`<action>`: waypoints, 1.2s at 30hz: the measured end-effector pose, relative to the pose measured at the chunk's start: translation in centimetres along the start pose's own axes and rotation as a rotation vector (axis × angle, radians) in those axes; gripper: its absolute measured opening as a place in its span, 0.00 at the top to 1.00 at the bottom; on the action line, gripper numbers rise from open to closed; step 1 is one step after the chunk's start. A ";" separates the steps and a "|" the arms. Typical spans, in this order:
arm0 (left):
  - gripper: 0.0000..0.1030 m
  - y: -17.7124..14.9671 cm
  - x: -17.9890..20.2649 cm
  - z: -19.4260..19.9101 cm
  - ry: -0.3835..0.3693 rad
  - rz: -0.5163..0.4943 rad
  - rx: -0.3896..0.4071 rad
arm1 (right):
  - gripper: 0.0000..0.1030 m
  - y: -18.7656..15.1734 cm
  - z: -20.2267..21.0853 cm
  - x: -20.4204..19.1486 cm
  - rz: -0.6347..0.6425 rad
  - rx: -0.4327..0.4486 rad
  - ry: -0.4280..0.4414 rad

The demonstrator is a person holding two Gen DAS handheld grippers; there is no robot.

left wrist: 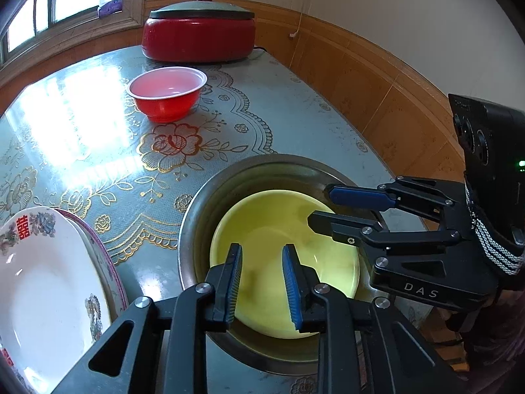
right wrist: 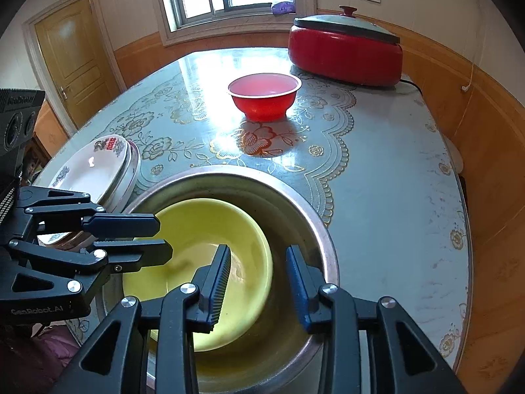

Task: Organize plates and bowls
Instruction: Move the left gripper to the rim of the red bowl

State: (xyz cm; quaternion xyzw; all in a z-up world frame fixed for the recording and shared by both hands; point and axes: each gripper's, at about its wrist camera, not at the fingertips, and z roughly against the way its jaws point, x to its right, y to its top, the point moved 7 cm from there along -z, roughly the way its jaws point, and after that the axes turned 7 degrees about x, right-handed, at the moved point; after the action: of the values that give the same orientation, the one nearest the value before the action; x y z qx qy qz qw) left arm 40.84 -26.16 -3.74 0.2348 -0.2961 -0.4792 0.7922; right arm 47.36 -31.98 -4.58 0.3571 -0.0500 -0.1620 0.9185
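Observation:
A yellow bowl lies inside a steel basin at the table's near edge; both also show in the right wrist view, the bowl in the basin. My left gripper hovers open and empty over the bowl's near rim. My right gripper is open and empty over the bowl's right rim, its fingers straddling it; it shows from the side in the left wrist view. A red bowl stands farther back. Stacked white patterned plates lie left of the basin.
A red electric cooker with a lid stands at the table's far end, its cord trailing right. The table wears a glossy floral cover. A wood-panelled wall runs close along the right edge. A door is at far left.

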 end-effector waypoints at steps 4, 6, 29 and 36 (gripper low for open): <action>0.65 0.4 -0.1 0.4 0.016 -0.001 0.024 | 0.62 0.7 1.0 0.5 -0.032 0.037 0.004; 0.63 0.5 -0.1 0.6 0.021 -0.006 0.033 | 0.61 1.1 1.2 0.9 -0.057 0.051 0.010; 0.54 4.6 -7.6 0.9 0.111 0.217 0.065 | 0.61 6.9 -2.4 4.9 -0.558 0.075 0.260; 0.59 7.5 -11.3 0.1 0.150 0.292 0.074 | 0.61 9.4 -5.0 5.2 -0.606 0.095 0.290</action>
State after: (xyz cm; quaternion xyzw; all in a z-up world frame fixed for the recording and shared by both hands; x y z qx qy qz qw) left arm 41.33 -12.82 -1.47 0.2533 -0.2845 -0.3289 0.8641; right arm 55.78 -23.99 -2.09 0.4174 0.1820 -0.3729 0.8085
